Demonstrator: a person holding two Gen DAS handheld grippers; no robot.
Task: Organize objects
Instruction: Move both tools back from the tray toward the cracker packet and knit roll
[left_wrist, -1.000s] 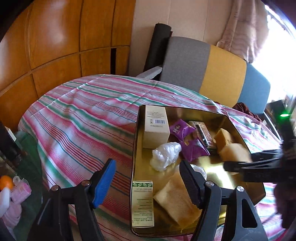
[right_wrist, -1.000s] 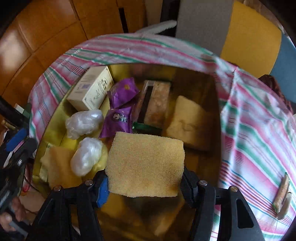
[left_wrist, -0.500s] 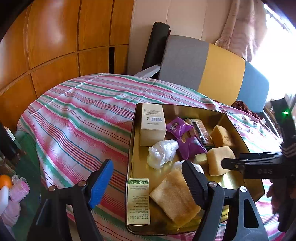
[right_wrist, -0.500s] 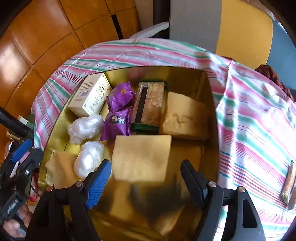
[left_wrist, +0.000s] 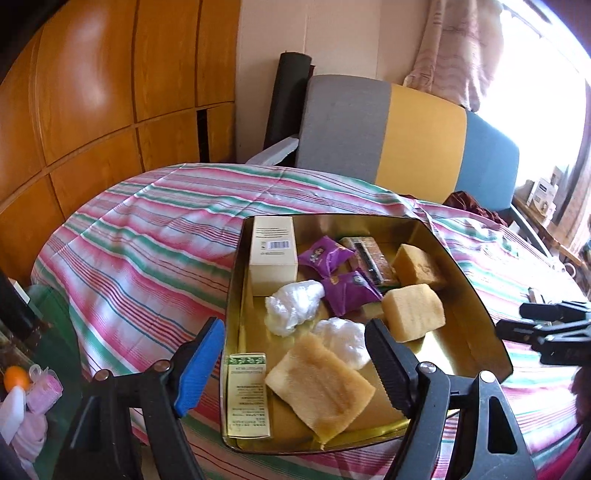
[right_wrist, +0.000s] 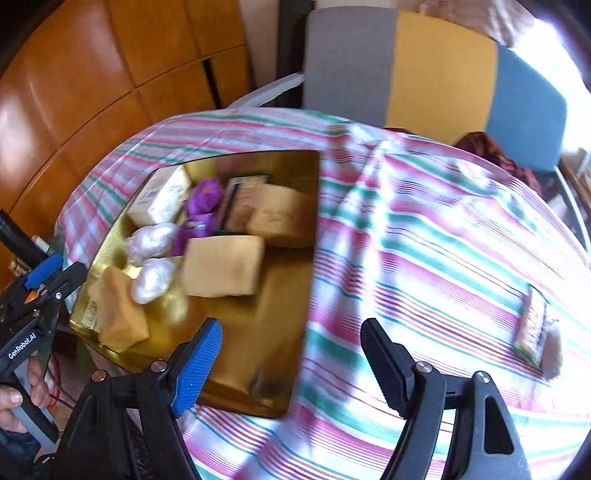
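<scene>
The right gripper (right_wrist: 291, 360), its jaws just opened and now empty, has released the yellow sponge (right_wrist: 223, 266) into the gold tray (right_wrist: 258, 347) at centre-left; remaining snack bar (right_wrist: 533, 328) lies far right. The left gripper (left_wrist: 295, 363) is open, holding nothing.

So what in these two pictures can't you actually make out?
- Right wrist view: motion blur smears the packet lying on the striped cloth; its label is unreadable.
- Left wrist view: small print on the flat green-topped box is too small to read.
- Left wrist view: right hand-held gripper is cut off by the frame edge.
</scene>
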